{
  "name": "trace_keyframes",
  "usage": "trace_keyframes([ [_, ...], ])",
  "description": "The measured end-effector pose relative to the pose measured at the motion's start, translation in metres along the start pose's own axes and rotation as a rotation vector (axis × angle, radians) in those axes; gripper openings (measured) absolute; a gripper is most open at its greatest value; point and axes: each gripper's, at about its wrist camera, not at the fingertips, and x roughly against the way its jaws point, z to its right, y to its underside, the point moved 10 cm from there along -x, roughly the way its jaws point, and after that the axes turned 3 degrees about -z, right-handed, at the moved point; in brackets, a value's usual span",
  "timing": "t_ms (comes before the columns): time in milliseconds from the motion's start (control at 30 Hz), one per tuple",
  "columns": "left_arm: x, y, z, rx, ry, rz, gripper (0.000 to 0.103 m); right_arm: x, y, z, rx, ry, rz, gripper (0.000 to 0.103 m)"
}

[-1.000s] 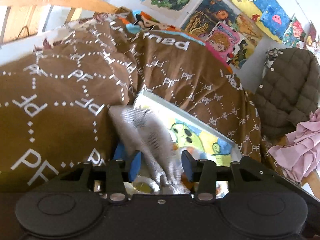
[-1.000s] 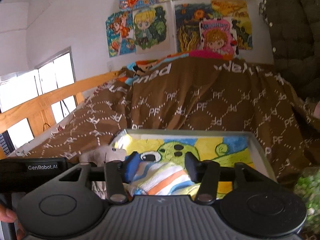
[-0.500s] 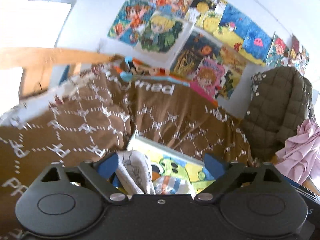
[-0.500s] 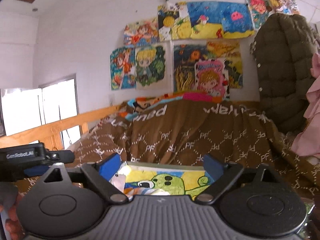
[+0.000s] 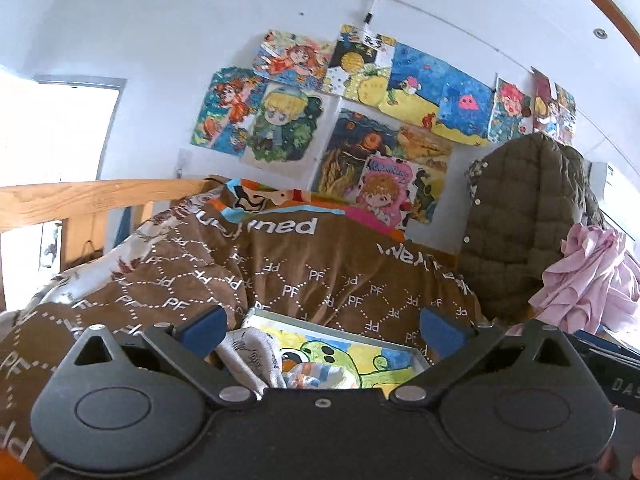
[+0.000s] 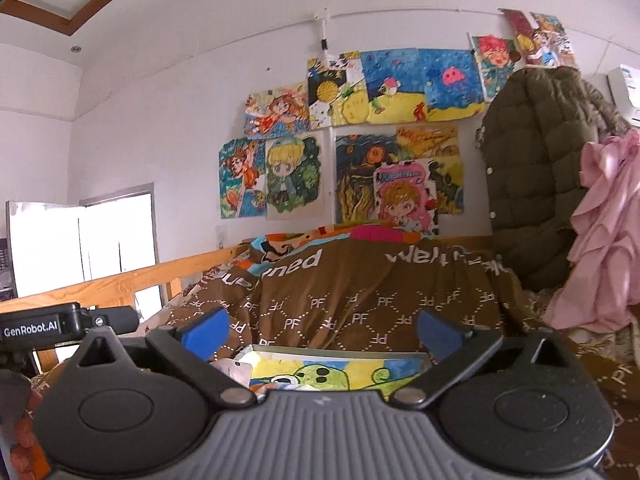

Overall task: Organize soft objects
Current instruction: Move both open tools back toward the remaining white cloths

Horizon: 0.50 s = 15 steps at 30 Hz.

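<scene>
A tray (image 5: 416, 354) with a green cartoon picture lies on the brown blanket in front of me. In the left wrist view a grey-white patterned cloth (image 5: 250, 354) and a striped cloth (image 5: 316, 374) lie in it. My left gripper (image 5: 322, 328) is open and empty, raised above the tray. In the right wrist view the tray (image 6: 340, 350) shows low between the fingers, with a pale cloth (image 6: 236, 370) at its left end. My right gripper (image 6: 322, 330) is open and empty, held above the tray.
A brown "PF" blanket (image 5: 320, 276) covers the bed. A wooden rail (image 5: 80, 200) runs at the left. A quilted olive jacket (image 5: 524, 220) and pink cloth (image 5: 588, 276) hang at the right. Drawings (image 6: 360, 140) cover the wall. The left gripper's body (image 6: 60, 326) shows at left.
My left gripper let go of the grey-white cloth, which now lies in the tray. Both grippers opened wide and rose, tilting up toward the wall.
</scene>
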Motion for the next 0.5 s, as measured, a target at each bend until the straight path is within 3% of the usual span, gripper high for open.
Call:
trace_keyframes([
  [500,0.048,0.041,0.022,-0.031,0.002,-0.066,0.102,0.071,0.029,0.024,-0.066,0.043,-0.057,0.103],
])
